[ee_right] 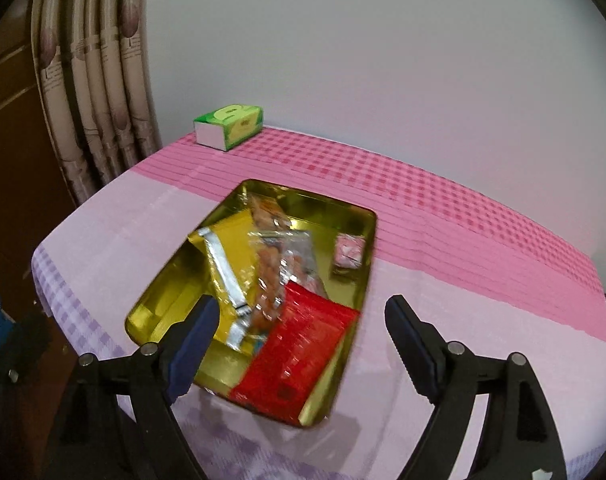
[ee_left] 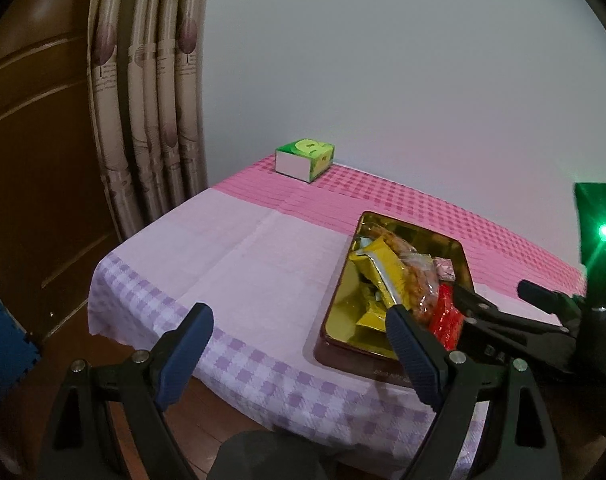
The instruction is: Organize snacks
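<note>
A: Snacks (ee_right: 263, 280) all piled in gold tin (ee_right: 367, 248) on surface. Sorting apparently finished.
B: Right tongs (ee_right: 299, 328) open, empty; left tongs (ee_left: 299, 340) likewise. Probably time to withdraw.

Gold tin (ee_right: 345, 344), shiny yellow inside, holding a red packet (ee_right: 299, 354), a yellow packet (ee_right: 231, 256) with a silver strip, a clear bag (ee_right: 279, 268) of orange-brown bits and a small pink packet (ee_right: 349, 252). Cloth (ee_right: 463, 240) goes pink check, plain pale pink, then lilac check. Green-and-white box (ee_right: 229, 126). Beige curtain (ee_right: 95, 80) with mauve motifs.
</note>
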Demonstrator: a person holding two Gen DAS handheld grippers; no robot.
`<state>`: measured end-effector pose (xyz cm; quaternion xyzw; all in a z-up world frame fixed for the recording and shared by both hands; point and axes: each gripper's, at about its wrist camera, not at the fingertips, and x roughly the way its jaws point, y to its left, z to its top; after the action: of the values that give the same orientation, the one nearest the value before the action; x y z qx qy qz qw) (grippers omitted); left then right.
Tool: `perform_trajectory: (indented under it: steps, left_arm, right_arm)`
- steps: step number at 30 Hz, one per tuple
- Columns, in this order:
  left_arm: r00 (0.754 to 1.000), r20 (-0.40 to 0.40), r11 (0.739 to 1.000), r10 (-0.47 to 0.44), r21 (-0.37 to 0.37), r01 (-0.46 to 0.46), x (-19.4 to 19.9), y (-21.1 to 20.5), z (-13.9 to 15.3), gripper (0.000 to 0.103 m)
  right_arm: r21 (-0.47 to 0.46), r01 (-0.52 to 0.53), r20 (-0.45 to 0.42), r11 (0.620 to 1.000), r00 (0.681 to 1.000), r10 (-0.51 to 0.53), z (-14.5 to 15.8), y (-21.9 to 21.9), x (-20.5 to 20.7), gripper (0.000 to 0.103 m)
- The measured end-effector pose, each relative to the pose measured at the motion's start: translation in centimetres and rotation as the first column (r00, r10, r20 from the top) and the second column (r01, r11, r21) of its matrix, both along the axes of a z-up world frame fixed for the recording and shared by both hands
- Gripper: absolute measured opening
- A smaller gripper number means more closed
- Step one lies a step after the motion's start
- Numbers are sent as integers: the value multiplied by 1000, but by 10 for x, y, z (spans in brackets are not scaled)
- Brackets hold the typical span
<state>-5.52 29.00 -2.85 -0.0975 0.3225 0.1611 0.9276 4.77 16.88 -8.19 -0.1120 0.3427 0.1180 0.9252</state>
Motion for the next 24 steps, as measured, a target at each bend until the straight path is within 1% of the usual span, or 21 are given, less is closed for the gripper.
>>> perform_trajectory:
  steps: [6,10,14,16,18,21,24]
  left_arm:
    - [999,0,998,-50,23,50,2,-19,-2,90]
    - [997,12,997,-73,33,73,1,-30,-2,90]
    - [993,27,993,-116,11,116,0,-41,0,90]
    - [992,31,992,-123,17,122,-2,-47,1,90]
    - [990,44,991,-132,6,132,-5,-52,2,90]
    - [991,48,992,-125,-16,126,-7,-53,2,90]
    - [993,53,994,-109,-11,110,-11,-53,2,90]
  right_arm:
    - [10,9,2,1000,1000,-9,2,-23,-14,83]
    - [-15,0,23,1000,1000,0,3,-37,-28,85]
    - [-21,7,43,1000,999,-6,6,-53,-39,87]
    - [-15,22,50,1000,999,-21,8,-64,-43,88]
    - [-10,40,51,999,998,-39,9,-74,-44,88]
    - [14,70,42,997,997,-71,11,-91,-46,88]
    - [22,83,39,996,996,-84,11,-99,-50,88]
